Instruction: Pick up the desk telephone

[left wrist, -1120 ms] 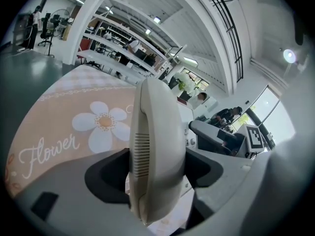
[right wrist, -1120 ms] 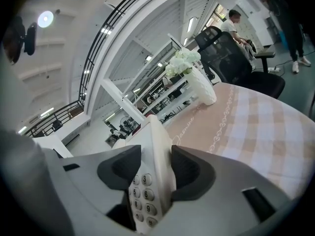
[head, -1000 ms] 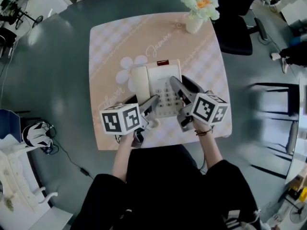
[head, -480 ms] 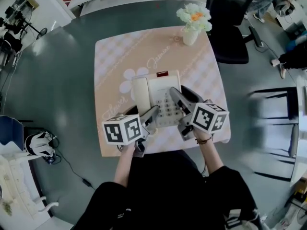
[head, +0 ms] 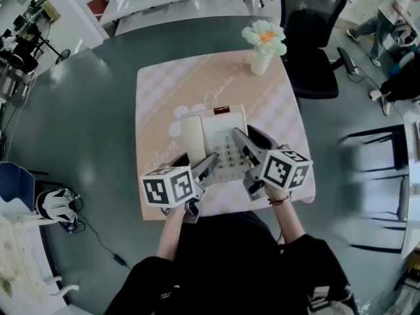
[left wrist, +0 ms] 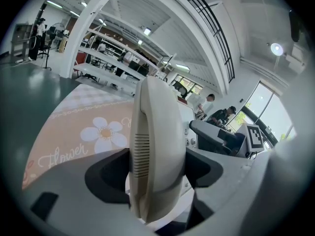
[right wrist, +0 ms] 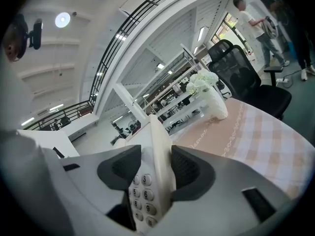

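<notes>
grey-green table (head: 79, 110) fills most of the head view, round-edged and glossy, with a peach cloth (head: 164, 87) laid square on it, printed with pale checks, a white daisy and looping script. a black office chair (head: 315, 38) stands at the far right side of the table. on the near half of the cloth is the cream desk telephone (head: 222, 128), with its handset (head: 192, 131) lying along its left side and a small red patch at its far edge. the left gripper (head: 195, 161) is clamped on the handset: in the left gripper view both dark pads press against its flanks. the right gripper (head: 252, 140) is clamped on the phone's right edge, its pads tight on either face of the casing beside the keypad (right wrist: 140, 195). whether the phone's underside is clear of the cloth cannot be told. a white vase (head: 260, 61) of pale flowers (head: 264, 35) stands at the cloth's far right corner, well apart from the phone.
</notes>
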`<action>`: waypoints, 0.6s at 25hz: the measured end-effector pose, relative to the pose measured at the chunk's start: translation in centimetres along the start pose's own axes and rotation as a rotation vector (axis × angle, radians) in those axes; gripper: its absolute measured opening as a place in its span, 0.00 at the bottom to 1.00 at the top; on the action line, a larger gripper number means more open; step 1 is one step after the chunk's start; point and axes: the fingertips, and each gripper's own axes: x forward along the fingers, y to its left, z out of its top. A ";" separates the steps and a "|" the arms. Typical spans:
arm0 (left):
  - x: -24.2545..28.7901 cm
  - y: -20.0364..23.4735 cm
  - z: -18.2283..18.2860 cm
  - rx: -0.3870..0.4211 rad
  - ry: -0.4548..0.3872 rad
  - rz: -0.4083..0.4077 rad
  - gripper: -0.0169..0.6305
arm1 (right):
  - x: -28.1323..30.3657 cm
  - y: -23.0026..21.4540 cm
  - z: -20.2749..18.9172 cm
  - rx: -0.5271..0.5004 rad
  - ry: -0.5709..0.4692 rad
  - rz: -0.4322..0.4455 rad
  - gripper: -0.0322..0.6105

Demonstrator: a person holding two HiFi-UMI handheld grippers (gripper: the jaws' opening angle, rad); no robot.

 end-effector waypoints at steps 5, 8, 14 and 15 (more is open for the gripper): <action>-0.5 -0.3 0.3 0.008 -0.017 -0.001 0.53 | -0.1 0.8 0.5 -0.020 -0.020 0.014 0.33; -0.7 -0.6 0.5 0.018 -0.026 -0.003 0.53 | -0.5 1.2 1.1 -0.035 -0.038 0.017 0.33; -1.5 -1.2 0.9 0.031 -0.041 -0.017 0.53 | -1.0 2.3 1.6 -0.048 -0.065 0.033 0.33; -1.6 -1.3 1.0 0.035 -0.042 -0.019 0.53 | -1.1 2.5 1.8 -0.053 -0.071 0.034 0.33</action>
